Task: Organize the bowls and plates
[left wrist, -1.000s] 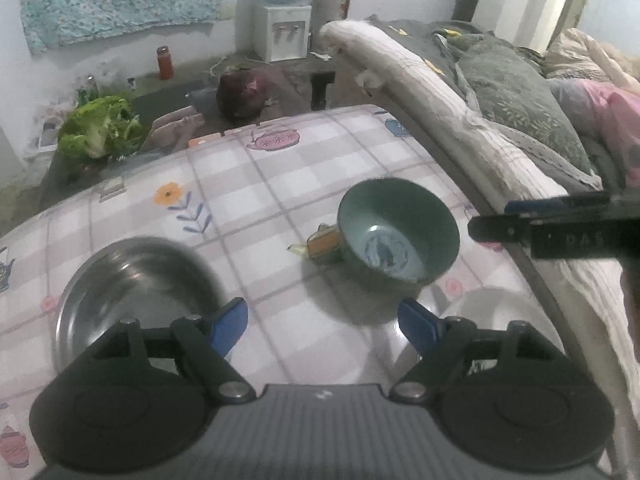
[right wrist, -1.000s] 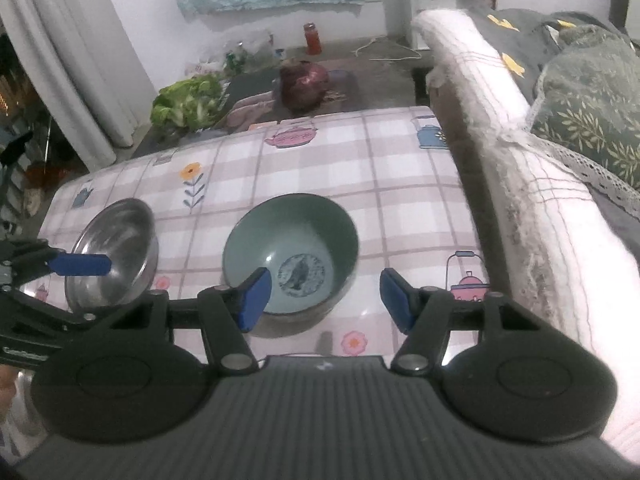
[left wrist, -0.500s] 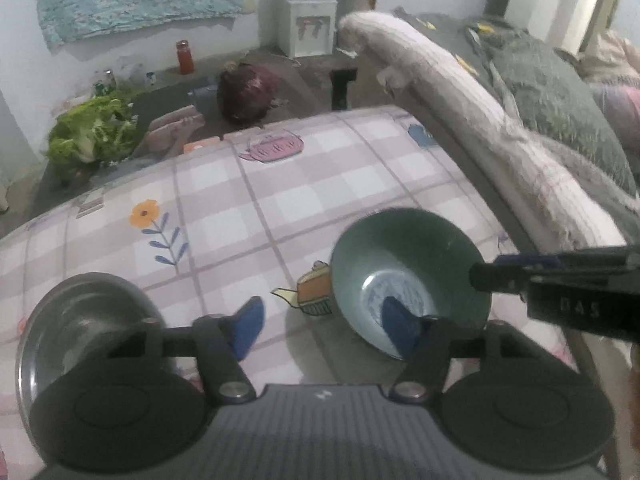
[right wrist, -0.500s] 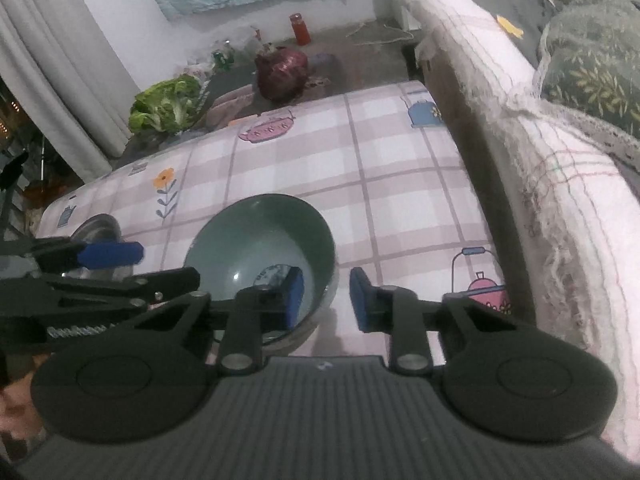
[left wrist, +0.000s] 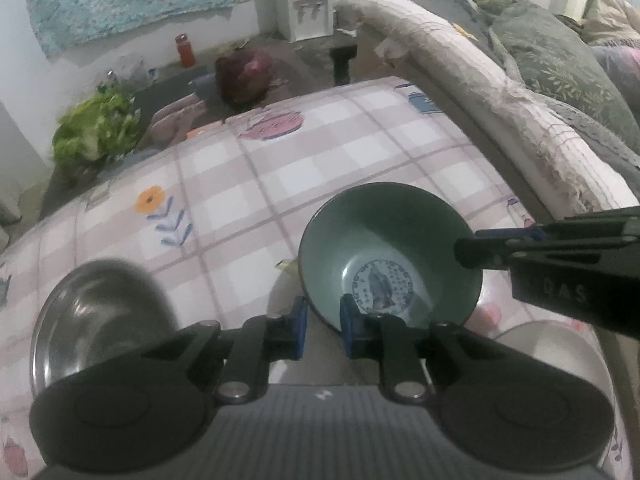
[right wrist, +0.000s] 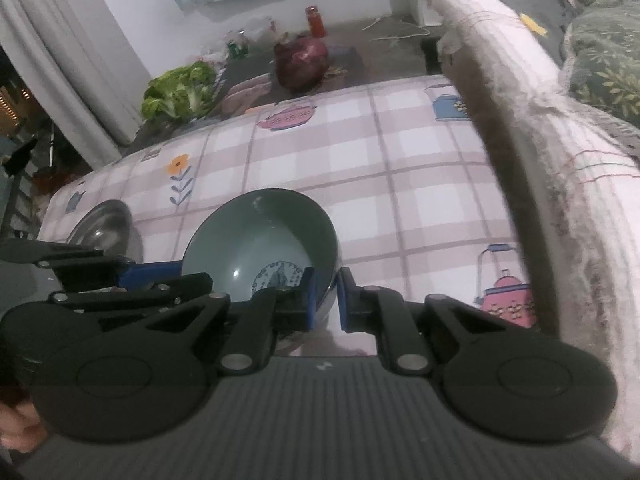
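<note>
A green bowl (left wrist: 390, 248) with a blue emblem inside is held between both grippers, seemingly lifted a little above the checked tablecloth (left wrist: 320, 168). My left gripper (left wrist: 322, 326) is shut on its near left rim. My right gripper (right wrist: 324, 300) is shut on its right rim; it enters the left wrist view (left wrist: 496, 252) from the right. The bowl also shows in the right wrist view (right wrist: 260, 244). A steel bowl (left wrist: 100, 320) sits at the left of the table, also in the right wrist view (right wrist: 102, 226).
A white plate or bowl (left wrist: 552, 344) lies under the right gripper at the near right. A bed with a rolled blanket (left wrist: 480, 92) borders the table's right side. Green lettuce (left wrist: 96, 136) and a red cabbage (left wrist: 244, 76) lie on the floor beyond the table.
Both grippers moved in on the green bowl and shut on its rim, left on the near left, right on the right. The bowl appears lifted slightly.
</note>
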`<state>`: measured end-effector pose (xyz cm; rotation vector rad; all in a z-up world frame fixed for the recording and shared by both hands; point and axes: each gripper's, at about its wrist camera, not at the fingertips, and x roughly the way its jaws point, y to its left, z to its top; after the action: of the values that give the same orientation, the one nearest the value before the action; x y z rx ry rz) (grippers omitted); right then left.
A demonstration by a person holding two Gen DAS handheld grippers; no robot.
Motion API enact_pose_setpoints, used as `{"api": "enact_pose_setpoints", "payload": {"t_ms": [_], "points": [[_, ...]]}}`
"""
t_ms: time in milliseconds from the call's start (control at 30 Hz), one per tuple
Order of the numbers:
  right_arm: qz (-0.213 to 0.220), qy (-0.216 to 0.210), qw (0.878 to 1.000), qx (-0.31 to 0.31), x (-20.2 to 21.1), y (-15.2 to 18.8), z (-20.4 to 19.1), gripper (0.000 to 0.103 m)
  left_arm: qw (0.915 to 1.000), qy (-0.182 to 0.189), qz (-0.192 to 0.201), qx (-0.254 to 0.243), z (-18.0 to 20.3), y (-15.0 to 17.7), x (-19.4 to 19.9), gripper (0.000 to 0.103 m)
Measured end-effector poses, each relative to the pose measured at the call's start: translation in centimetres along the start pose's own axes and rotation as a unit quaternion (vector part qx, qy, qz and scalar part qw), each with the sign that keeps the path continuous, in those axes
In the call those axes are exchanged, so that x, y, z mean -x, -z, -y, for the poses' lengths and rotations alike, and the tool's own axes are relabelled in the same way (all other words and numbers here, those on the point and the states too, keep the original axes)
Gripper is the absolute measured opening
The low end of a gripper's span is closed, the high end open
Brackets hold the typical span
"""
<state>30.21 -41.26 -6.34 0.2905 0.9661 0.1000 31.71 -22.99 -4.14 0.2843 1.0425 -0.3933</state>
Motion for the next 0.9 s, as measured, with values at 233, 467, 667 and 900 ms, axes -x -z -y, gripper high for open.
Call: {"api": "enact_pose_setpoints", "payload": {"t_ms": [233,467,667,900], "points": [[-0.009,-0.038,0.999,0.029,-0.4,0.4,-2.9,0.01,0.9995,-0.002,-0.009,0.029,-3.1,2.1,1.4,0.019],[-0.014,-0.048,0.998,0.028,-0.8,0.1,-3.6,0.012,0.9993,0.009,-0.012,0.033,-3.7,2.3,1.6,0.024],[-0.033,-0.069,0.997,-0.019,-1.8,0.1,-2.1,0.014,0.9995,0.0,-0.021,0.025,-2.9,2.2,0.8,0.029],[-0.035,-0.056,0.998,0.001,-2.1,0.2,-2.8,0.014,0.9988,0.003,-0.029,0.039,-3.0,2.3,0.7,0.03]]}}
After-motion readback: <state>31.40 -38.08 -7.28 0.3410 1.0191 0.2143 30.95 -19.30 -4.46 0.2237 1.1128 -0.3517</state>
